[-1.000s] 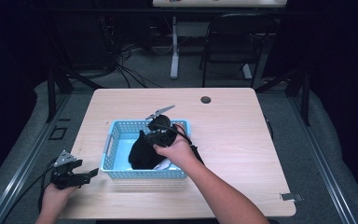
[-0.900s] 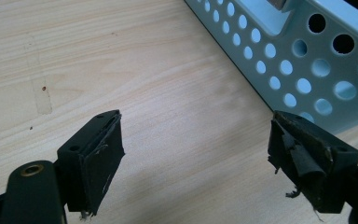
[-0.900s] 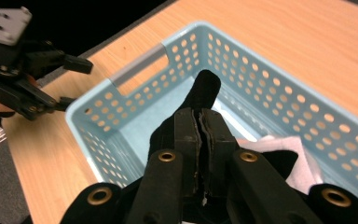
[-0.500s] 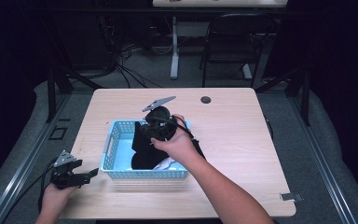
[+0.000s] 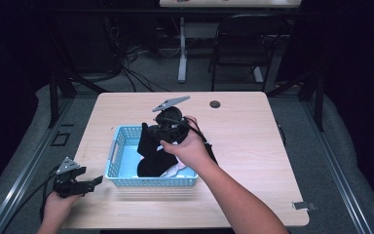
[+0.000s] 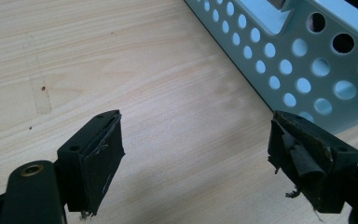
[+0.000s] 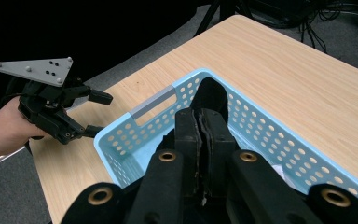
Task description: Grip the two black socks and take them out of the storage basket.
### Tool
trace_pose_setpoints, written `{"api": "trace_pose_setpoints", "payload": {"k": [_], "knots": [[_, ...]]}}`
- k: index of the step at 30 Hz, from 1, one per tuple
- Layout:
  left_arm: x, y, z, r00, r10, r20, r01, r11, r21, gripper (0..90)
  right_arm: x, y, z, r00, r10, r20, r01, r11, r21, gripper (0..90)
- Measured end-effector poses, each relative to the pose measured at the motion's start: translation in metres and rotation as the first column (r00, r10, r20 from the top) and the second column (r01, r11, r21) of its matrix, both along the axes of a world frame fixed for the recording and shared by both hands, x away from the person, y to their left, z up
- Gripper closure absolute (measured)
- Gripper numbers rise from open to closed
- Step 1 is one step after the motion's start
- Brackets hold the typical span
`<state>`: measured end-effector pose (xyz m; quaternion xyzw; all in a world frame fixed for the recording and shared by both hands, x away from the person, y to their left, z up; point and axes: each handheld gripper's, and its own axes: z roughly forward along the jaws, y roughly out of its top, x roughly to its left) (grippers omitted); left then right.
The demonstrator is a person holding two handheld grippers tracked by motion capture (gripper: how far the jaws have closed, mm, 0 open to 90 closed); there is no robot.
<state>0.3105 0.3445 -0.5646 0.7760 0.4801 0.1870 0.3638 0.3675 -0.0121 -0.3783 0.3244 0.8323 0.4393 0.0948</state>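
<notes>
Your right gripper (image 7: 200,140) has its fingers clamped on a black cloth (image 5: 151,151) above the blue basket (image 5: 114,158), which also holds something white (image 5: 177,170); your left gripper (image 5: 95,181) has its fingers apart.

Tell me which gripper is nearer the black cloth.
Right. The right gripper pinches the black cloth above the blue basket; the left gripper sits outside the basket, open.
</notes>
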Motion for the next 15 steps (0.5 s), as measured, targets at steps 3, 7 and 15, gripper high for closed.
{"api": "trace_pose_setpoints", "payload": {"k": [3,7,15], "knots": [[0.0,0.0,0.0,1.0,0.004,0.002,-0.004,1.0,-0.002,18.0,-0.002,-0.003,0.002,1.0,-0.002,0.004,0.002,1.0,0.007,86.3],[0.0,0.0,0.0,1.0,0.004,0.001,-0.004,1.0,-0.002,18.0,-0.003,-0.01,0.007,0.9999,-0.007,0.009,0.007,1.0,0.011,86.3],[0.0,0.0,0.0,1.0,0.003,0.0,-0.003,1.0,-0.001,18.0,-0.008,-0.035,0.018,0.9992,-0.033,0.023,0.032,0.999,0.025,86.3]]}}
